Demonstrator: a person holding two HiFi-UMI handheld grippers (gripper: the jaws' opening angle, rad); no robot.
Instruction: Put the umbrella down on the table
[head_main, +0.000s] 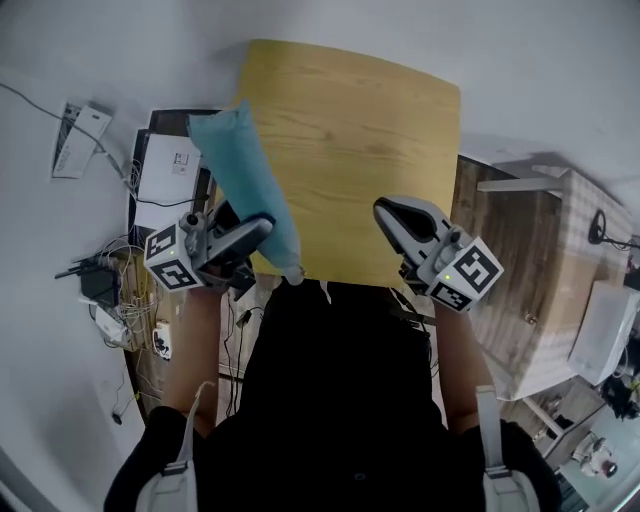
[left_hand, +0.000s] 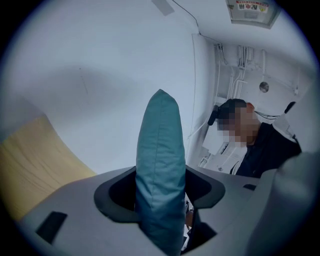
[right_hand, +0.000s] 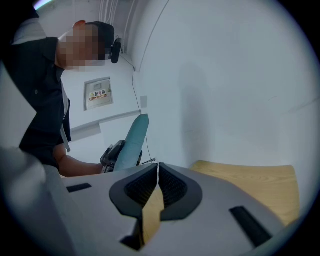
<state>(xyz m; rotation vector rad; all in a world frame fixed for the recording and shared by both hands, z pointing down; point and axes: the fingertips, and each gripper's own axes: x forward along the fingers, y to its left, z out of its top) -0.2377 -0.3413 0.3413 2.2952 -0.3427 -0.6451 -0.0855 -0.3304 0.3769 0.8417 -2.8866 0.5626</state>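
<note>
The umbrella (head_main: 243, 175) is clamped near its lower end by the left gripper (head_main: 248, 235), slanted toward upper left across the left edge of the table (head_main: 370, 140), while the right gripper (head_main: 392, 215) is closed on nothing.

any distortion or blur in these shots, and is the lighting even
Head view: fisheye bend, the table edges bow, light flat and even. Left gripper view: dark round corners, table edge bends hard, the umbrella up close looks slightly soft. Right gripper view: same dark corners, no glare.
</note>
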